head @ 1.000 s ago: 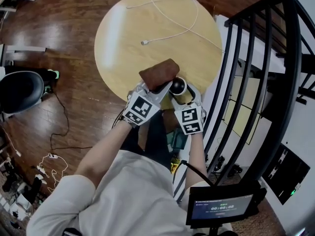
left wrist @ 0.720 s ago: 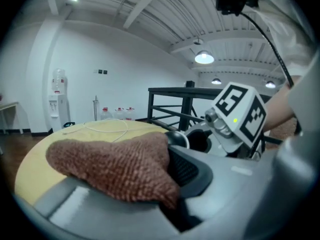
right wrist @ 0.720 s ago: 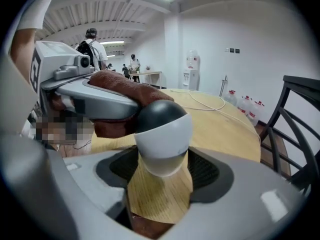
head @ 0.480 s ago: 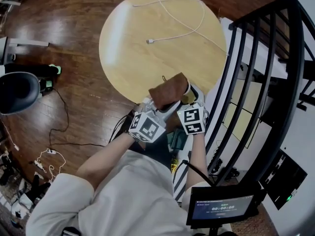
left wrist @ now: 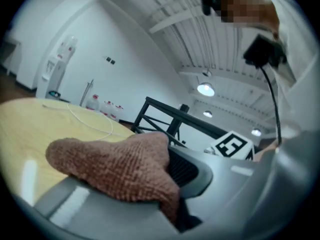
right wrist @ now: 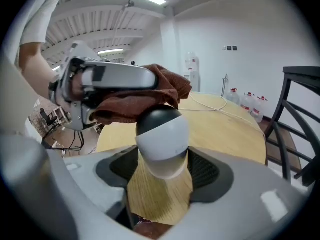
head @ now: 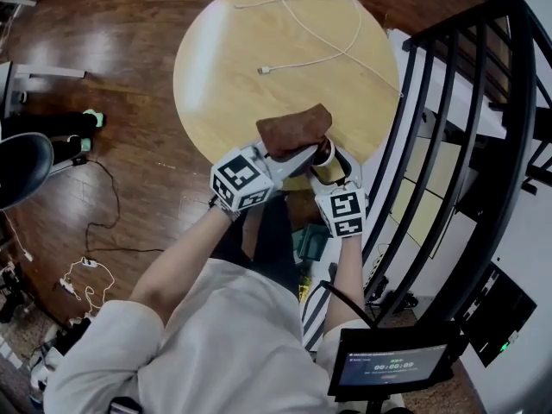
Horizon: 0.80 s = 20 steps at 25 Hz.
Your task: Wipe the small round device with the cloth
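**Small round device** [right wrist: 162, 136]: white body with a dark cap. We list it upright, cap uppermost, at the near edge of the desk [head: 224, 76]. It sits between the jaws of the right tool [right wrist: 162, 171].

**Right tool:** its jaws stand wide and are clamped on the white body, one pad on each side. We judge that the device's base rests on the desk rather than hanging clear, though the right gripper view does not show this plainly.

**Cloth** [right wrist: 150, 96]: brown and knitted, bunched in a fold. It lies on the dark cap, touching it from above and on the cap's far left side. The white flanks below are bare.

**Left tool** [left wrist: 167, 196]: its jaws are closed on the cloth and pinch one fold. It reaches in from the left and crosses just above the right tool, so it is the nearer one for the wiping stroke.

**Relation governing the next move:** the device lies directly under the cloth, with its axis vertical. In our estimate the wipe calls for the left tool to draw the cloth over and round the cap while the right tool holds the body steady.

**White cable** [head: 319, 33]: looped on the far part of the desk, well apart from the work.
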### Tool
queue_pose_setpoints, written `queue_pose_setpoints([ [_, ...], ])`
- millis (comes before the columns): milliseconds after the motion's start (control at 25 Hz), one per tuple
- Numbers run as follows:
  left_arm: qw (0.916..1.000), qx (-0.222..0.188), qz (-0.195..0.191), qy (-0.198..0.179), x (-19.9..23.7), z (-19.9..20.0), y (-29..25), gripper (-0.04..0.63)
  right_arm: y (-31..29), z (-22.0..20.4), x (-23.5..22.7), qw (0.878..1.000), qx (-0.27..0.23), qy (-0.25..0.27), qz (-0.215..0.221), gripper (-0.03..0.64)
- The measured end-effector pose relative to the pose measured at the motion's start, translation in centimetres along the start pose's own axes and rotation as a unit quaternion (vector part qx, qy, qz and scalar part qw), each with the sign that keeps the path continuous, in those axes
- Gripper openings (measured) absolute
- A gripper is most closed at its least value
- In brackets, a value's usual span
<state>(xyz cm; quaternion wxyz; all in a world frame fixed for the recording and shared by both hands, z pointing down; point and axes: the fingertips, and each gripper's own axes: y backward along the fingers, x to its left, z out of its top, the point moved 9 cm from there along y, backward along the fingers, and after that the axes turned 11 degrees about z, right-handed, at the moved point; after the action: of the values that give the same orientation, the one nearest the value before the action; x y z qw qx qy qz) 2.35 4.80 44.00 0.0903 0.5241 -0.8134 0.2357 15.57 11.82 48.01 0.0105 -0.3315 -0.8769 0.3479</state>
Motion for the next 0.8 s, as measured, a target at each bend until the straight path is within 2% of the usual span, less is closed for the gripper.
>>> queue_pose_setpoints([
  [80,0.9988,0.008,-0.035,0.033,1.4,0.0,-0.4,0.04,0.2,0.1,0.0,1.0,-0.008,0.01,0.005,0.311],
  [200,0.9976,0.03,-0.057,0.025,2.2,-0.1,-1.4,0.04,0.3,0.2,-0.1,1.0,-0.019,0.018,0.012,0.311],
  [560,0.9938,0.085,-0.024,0.068,3.9,-0.8,-3.4,0.038,0.5,0.1,0.4,1.0,-0.019,0.018,0.016,0.311],
  [720,0.9887,0.148,0.0,0.019,4.7,-2.1,-4.0,0.037,0.4,0.1,0.4,0.999,-0.018,0.022,0.023,0.311],
  [800,0.987,0.16,0.004,0.015,4.8,-2.7,-4.4,0.037,0.6,-0.1,0.0,0.999,-0.023,0.02,0.026,0.311],
])
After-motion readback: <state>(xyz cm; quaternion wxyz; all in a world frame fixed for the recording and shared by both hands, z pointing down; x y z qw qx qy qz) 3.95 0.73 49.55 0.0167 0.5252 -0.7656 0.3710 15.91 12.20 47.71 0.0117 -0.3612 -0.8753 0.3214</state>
